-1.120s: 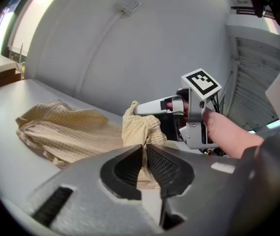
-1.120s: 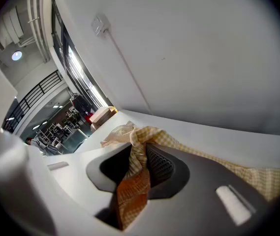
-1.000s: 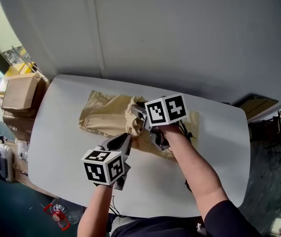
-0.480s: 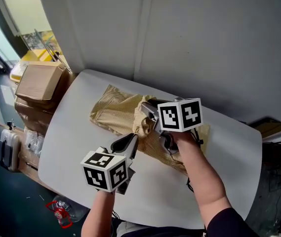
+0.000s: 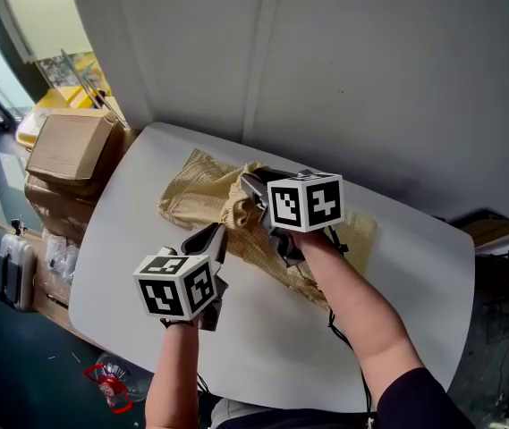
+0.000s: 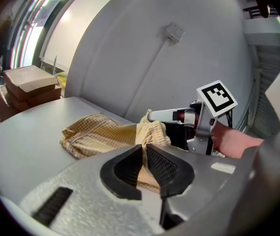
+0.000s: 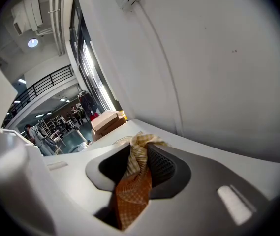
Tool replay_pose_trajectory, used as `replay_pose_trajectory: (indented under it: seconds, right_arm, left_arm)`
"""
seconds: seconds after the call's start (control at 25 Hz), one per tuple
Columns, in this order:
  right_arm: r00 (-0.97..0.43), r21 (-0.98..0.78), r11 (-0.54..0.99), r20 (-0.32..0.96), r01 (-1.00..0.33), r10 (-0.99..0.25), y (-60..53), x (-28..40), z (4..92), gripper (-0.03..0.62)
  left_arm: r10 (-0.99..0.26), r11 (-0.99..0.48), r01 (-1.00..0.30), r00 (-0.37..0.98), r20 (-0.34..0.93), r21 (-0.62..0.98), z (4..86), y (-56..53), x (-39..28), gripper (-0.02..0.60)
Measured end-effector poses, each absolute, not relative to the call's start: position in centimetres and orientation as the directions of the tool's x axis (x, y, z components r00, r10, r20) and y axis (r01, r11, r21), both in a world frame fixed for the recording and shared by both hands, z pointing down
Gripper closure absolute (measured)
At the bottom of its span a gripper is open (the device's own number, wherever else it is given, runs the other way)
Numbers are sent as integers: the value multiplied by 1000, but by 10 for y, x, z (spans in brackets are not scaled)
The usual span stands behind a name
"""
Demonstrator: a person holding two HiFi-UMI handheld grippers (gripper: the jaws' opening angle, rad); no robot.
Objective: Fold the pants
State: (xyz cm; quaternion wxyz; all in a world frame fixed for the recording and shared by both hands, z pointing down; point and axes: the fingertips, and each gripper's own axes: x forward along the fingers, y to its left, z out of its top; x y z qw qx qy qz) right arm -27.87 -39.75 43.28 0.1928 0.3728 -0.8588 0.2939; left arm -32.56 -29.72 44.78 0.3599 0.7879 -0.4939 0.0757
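Note:
The tan checked pants [image 5: 199,190] lie crumpled across the far half of the white table [image 5: 138,275]. My right gripper [image 5: 254,189] holds a bunch of the cloth raised above the pile. In the right gripper view the fabric [image 7: 138,163] fills the gap between its jaws [image 7: 142,154]. My left gripper [image 5: 215,234] is at the near edge of the pants, just left of and below the right one. Its jaws [image 6: 144,149] stand almost together, and a fold of the pants [image 6: 95,132] runs into the slit. The right gripper [image 6: 152,116] also shows in the left gripper view.
A grey wall rises right behind the table. Cardboard boxes [image 5: 66,146] are stacked off the table's left end, with a red object [image 5: 106,384] on the floor below. Bare tabletop lies between the pants and the near edge.
Both grippers have moved left across the table, carrying the raised bunch of cloth over the left part of the pants. The left gripper has kept its place beside the right one.

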Motion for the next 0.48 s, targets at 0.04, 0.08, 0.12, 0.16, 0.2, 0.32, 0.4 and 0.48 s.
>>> replay_pose_trajectory:
  seconds: [0.04, 0.08, 0.12, 0.16, 0.2, 0.32, 0.4, 0.48]
  right_arm:
    - [-654, -357, 565, 560, -744, -509, -397, -285, 440, 484]
    - [-660, -355, 579, 575, -734, -484, -395, -291, 446, 457]
    - [-663, -354, 590, 590, -725, -461, -393, -295, 450, 399]
    - [-667, -355, 599, 597, -718, -446, -390, -296, 452, 368]
    - [-671, -356, 605, 596, -712, -440, -387, -294, 451, 347]
    - [-684, -366, 606, 573, -706, -451, -384, -282, 443, 345]
    - [-684, -378, 594, 567, -710, -458, -378, -268, 441, 362]
    - [-673, -376, 580, 574, -723, -468, -370, -248, 442, 368]
  left_arm:
    - [-727, -231, -844, 481, 490, 484, 454, -299, -331, 552]
    - [-729, -206, -856, 458, 509, 474, 460, -300, -336, 549]
    - [-731, -179, -870, 431, 530, 460, 466, -300, -344, 545]
    - [-737, -153, -884, 400, 545, 442, 471, -299, -353, 537]
    - [-749, -126, -896, 367, 552, 425, 473, -298, -363, 534]
    - [-793, -59, -913, 288, 537, 403, 468, -297, -395, 532]
    - [-802, -70, -920, 281, 527, 385, 461, -294, -398, 535]
    - [-788, -148, -927, 322, 525, 345, 453, -288, -377, 534]
